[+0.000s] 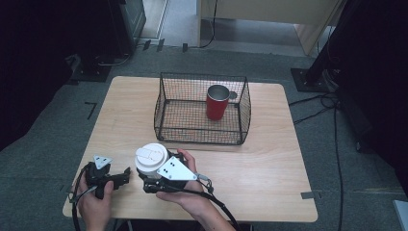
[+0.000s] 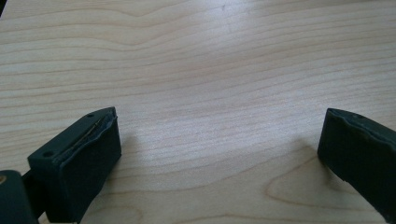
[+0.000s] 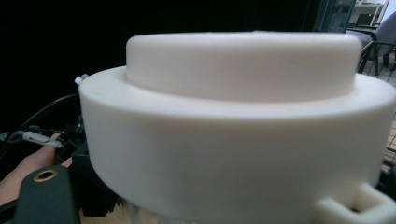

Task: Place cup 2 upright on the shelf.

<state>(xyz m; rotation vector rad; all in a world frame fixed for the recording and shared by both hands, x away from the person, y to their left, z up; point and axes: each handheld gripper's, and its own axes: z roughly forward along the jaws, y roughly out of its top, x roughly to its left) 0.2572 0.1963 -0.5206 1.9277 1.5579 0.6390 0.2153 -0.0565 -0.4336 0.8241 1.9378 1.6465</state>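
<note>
At the tabletop's [image 1: 250, 163] near edge, right gripper [image 1: 161, 182] pinches the white lid [image 1: 151, 159]; left gripper [image 2: 219, 154] rests beside it, jaws spread. Red cup [image 1: 217, 102] stands in basket [image 1: 202, 139]. Likely next: keep lid level, lower squarely onto rim.

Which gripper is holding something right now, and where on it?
The right gripper holds the white lid, apparently at its side wall; the left gripper is open, empty.
</note>
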